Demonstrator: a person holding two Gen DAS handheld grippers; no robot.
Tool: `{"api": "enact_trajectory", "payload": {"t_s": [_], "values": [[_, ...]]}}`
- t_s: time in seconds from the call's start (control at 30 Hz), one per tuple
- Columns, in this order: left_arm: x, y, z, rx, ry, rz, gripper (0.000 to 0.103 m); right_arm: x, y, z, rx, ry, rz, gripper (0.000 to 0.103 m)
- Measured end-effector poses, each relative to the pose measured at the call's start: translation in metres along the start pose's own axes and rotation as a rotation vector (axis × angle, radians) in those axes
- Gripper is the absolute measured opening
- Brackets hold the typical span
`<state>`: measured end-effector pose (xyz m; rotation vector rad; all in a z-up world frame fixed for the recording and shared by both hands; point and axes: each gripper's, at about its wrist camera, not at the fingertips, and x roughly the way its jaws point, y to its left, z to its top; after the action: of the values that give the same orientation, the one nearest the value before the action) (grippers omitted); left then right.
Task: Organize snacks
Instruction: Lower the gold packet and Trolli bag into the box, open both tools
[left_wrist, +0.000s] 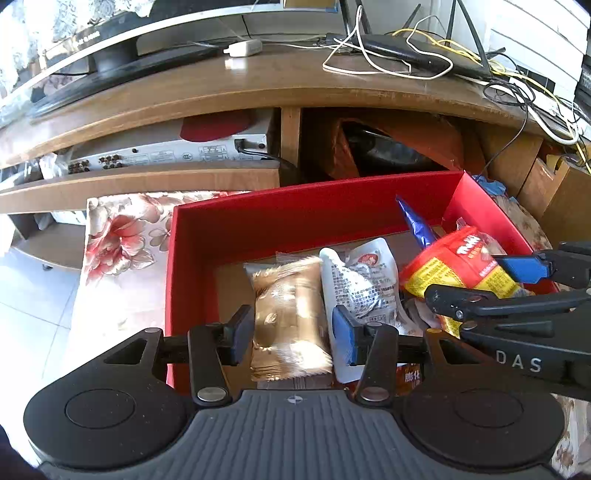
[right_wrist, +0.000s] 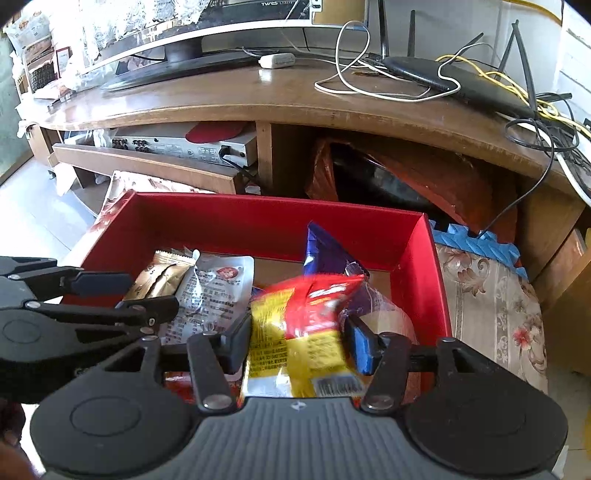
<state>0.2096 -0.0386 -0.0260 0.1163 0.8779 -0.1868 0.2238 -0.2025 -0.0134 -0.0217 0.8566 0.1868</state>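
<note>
**Both grippers over the red box, a packet in each**

My left gripper (left_wrist: 291, 334) is down inside the red box (left_wrist: 258, 218), its two pads closed against the sides of a gold packet (left_wrist: 288, 317). The packet is blurred, and I cannot tell whether it is lifted or lies on the box floor. Just to its right is a white pouch (left_wrist: 362, 284) with printed text, partly behind my right-hand pad.

My right gripper (right_wrist: 297, 341) grasps a red-and-yellow packet (right_wrist: 303, 325), one finger on each side; this packet is blurred too. It hangs over the right half of the box, in front of a blue-purple wrapper (right_wrist: 325, 251) that leans toward the far wall. From the left camera the same packet sits between the right gripper's fingers at the box's right side.

The box stands on a flowered cloth (left_wrist: 122, 236) in front of a wooden TV stand (left_wrist: 258, 85). On the stand's top lie a black router (right_wrist: 454, 81), a white adapter (right_wrist: 277, 60) and loose cables. On the shelf below sits a silver player (left_wrist: 166, 151).
</note>
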Motion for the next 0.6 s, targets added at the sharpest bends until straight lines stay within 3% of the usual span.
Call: {"api": "enact_trajectory", "payload": {"t_s": [0.33,0.6], "values": [[-0.011,-0.001,-0.007,0.003,0.003,-0.006,0.06,-0.013,0.003,-0.001,0.002,-0.008,0.012,0.051],[-0.021,0.001,-0.008,-0.004,-0.013,-0.006,0.069,-0.019,0.002,-0.002,0.014,-0.01,0.009,0.052]]}}
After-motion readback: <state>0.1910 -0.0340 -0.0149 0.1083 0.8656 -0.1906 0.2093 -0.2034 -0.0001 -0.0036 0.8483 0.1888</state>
